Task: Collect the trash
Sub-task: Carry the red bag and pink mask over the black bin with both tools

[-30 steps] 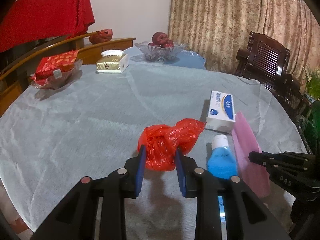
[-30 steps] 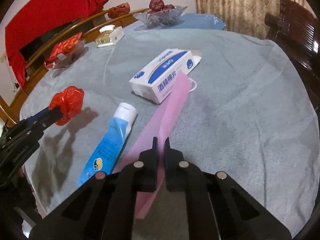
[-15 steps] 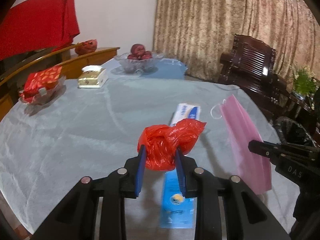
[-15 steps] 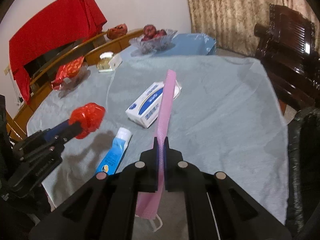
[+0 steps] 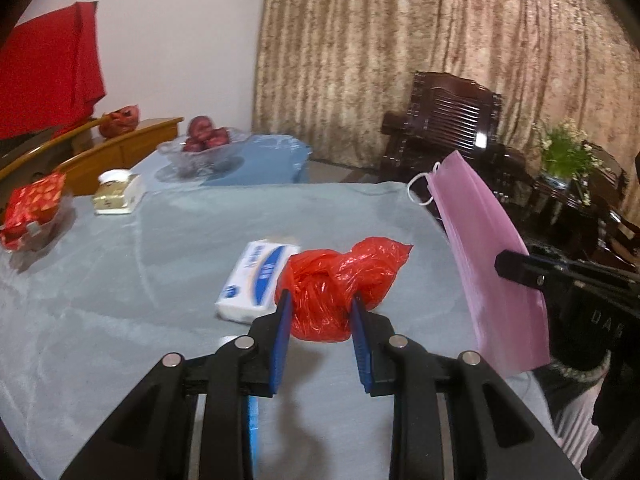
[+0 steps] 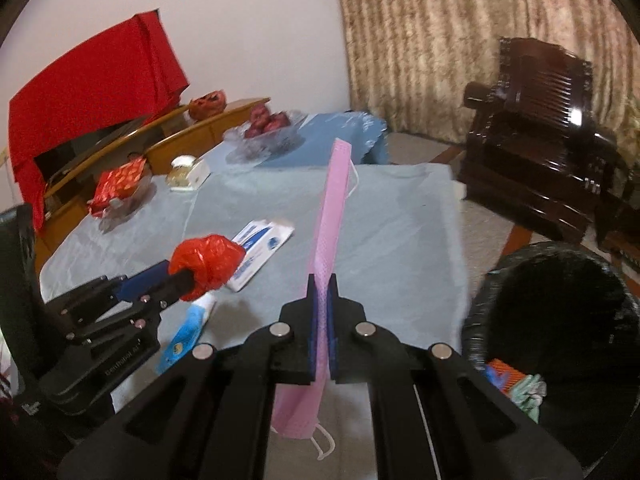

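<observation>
Pink mask [image 6: 328, 236] now higher, nearer black bin [image 6: 560, 312].

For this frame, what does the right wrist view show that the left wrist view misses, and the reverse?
Only the right wrist view shows the black-lined trash bin beside the table, with some scraps already inside, and the blue tube lying clear on the cloth. Only the left wrist view shows the potted plant behind the chair. Both show the left gripper shut on the red plastic bag, the right gripper shut on the pink face mask, and the white and blue box on the table.
</observation>
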